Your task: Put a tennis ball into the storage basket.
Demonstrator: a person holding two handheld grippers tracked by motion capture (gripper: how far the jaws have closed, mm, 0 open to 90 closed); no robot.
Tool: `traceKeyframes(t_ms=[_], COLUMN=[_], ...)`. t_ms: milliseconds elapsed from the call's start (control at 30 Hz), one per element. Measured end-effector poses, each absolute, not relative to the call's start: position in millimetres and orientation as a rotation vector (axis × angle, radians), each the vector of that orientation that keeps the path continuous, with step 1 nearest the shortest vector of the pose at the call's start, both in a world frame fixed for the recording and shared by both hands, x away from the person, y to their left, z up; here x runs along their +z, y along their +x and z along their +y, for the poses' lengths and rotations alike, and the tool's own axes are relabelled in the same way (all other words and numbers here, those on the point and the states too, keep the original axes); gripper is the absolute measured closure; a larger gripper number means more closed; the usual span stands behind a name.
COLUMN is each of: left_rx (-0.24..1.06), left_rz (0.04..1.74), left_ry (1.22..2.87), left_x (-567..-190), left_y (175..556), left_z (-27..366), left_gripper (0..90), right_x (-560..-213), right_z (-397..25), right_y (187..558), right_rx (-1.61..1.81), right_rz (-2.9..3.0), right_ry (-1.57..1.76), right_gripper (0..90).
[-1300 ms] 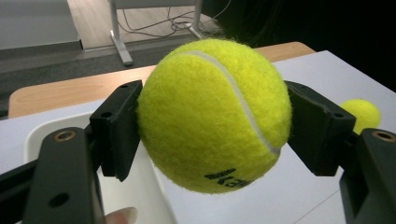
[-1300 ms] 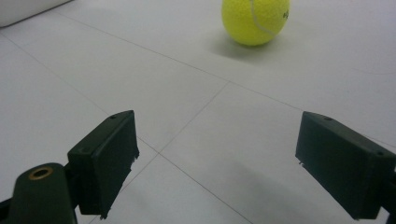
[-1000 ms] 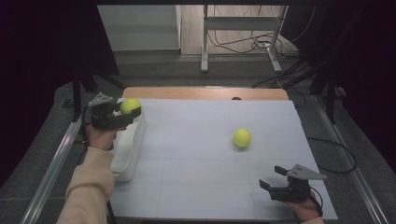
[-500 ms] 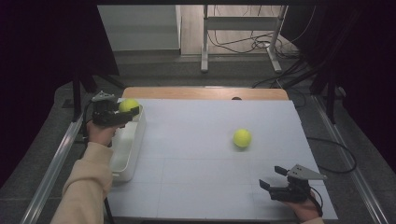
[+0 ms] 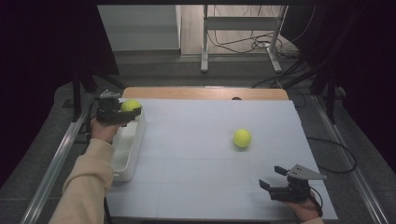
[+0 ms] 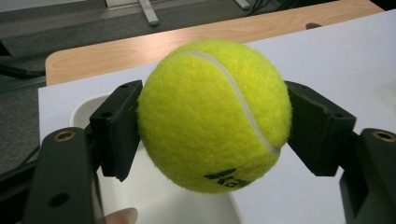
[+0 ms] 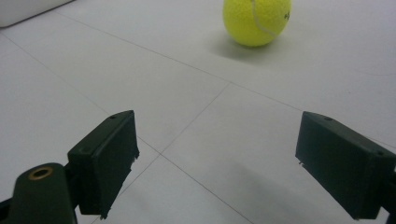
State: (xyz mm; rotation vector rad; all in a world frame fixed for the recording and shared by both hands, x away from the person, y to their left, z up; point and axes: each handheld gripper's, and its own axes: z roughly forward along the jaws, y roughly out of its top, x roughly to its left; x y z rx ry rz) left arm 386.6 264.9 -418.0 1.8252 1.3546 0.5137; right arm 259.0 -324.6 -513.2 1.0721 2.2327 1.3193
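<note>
Left claw (image 5: 122, 112), upper left of the high view: clamped on tennis ball (image 6: 212, 114), jaws pressing both flanks. Held just above the far end of the white tub (image 5: 126, 158), which lies along the left edge of the counter (image 5: 196, 186). Not yet released.

Second tennis ball (image 5: 242, 138), right of centre in the high view; top centre of the right gripper view (image 7: 256, 21). Loose on the counter, untouched.

Right claw (image 5: 275, 184), lower right of the high view: jaws wide apart, holding nothing, low over the counter, well apart from the second ball.

Progress, as judged: about halfway through the first deposit. Remaining: release into tub, then fetch and deposit second ball.
</note>
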Motion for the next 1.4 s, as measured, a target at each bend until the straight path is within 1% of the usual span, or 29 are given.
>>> traceKeyframes(t_ms=[200,400,700,867,1067,1400], left_rx=[0.506,0.468,0.470,0.450,0.444,0.432], left_rz=[1.384,1.440,1.481,1.504,1.512,1.514], left_ry=[1.836,1.839,1.876,1.891,1.938,1.951], left_x=[-421,-430,-437,-442,-444,-446], left_y=[392,399,405,409,411,413], left_z=[268,275,277,277,274,272], left_gripper=[26.5,26.5,26.5,26.5,26.5,26.4], right_x=[-513,-513,-513,-513,-513,-513], right_z=[-324,-325,-325,-325,-325,-325], right_y=[259,259,259,259,259,259], right_rx=[1.320,1.321,1.321,1.320,1.321,1.320], right_rz=[2.233,2.232,2.233,2.233,2.232,2.233], right_ry=[1.072,1.073,1.072,1.072,1.073,1.072], right_gripper=[13.2,13.3,13.2,13.2,13.2,13.2])
